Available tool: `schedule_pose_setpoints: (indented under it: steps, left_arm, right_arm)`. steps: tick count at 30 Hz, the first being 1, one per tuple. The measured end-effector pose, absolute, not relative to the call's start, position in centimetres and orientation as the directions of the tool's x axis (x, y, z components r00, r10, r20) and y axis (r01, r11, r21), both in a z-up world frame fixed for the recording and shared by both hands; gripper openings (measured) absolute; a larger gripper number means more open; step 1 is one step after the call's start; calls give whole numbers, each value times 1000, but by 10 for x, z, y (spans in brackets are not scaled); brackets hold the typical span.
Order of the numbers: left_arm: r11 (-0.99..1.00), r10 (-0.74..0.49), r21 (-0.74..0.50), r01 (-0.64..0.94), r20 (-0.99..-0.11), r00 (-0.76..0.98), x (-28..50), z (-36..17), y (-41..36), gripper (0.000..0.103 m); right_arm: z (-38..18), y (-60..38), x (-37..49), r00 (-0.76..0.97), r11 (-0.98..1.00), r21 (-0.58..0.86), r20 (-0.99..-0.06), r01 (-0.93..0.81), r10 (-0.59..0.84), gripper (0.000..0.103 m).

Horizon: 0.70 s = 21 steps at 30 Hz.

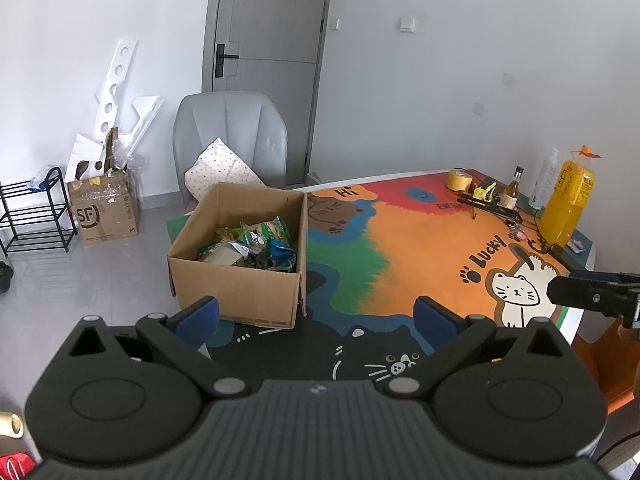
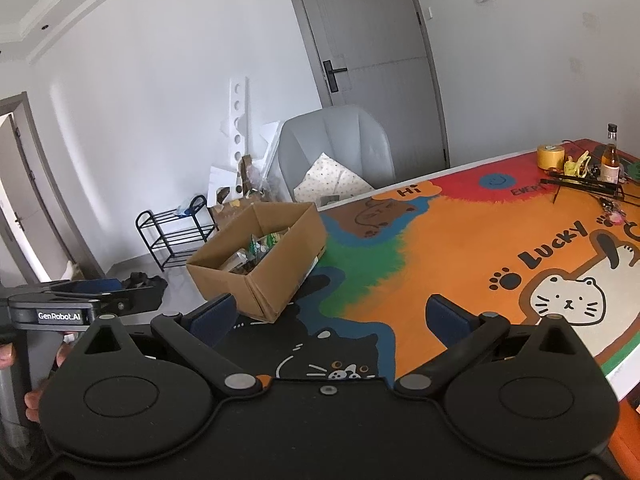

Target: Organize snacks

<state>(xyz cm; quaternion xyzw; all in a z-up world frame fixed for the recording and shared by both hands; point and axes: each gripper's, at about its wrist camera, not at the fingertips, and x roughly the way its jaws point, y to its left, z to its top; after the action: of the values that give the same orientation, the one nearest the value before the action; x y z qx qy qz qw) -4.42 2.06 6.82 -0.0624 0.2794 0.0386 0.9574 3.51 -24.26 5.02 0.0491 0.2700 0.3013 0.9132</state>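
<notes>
Hovering above the near edge of the surface (image 1: 420,248), the left gripper (image 1: 316,320) has its blue-padded fingers (image 1: 200,316) spread wide with nothing between them; the right gripper (image 2: 332,320) is equally released and empty, its fingers (image 2: 448,316) parted over the black cat print of the colourful mat.

In the left wrist view the cardboard box (image 1: 240,256) stands just beyond the left finger, at about 11 o'clock, near the surface's left edge. The snacks (image 1: 256,246) lie piled inside it; the packets overlap, so single items are hard to make out beyond green, blue and white wrappers. In the right wrist view the box's near wall hides most of them.

From 12 to 2 o'clock the orange stretch of mat lies bare, giving open room between the box and the far right corner. There, well apart from the fingers, stand a yellow bottle (image 1: 568,204), a small amber bottle (image 1: 514,190), a roll of yellow tape (image 1: 460,180) and a low black stand, small and blurred.

The right gripper's tip enters the left view at 3 o'clock, cut off by the frame. A grey chair (image 1: 232,140) with a dotted cushion sits behind the box, off the surface's far edge.
</notes>
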Motion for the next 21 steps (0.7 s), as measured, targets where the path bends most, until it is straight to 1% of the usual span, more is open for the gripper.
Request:
schedule_pose_setpoints:
  steps: [10, 21]
  left_arm:
    - [990, 44, -91, -112, -547, 836, -43, 65, 20, 103]
    - [990, 41, -93, -110, -548, 836, -43, 64, 21, 103]
  right_arm:
    - [48, -239, 37, 662, 816, 255, -484, -520, 573, 103]
    - [49, -238, 36, 661, 815, 253, -484, -521, 573, 103]
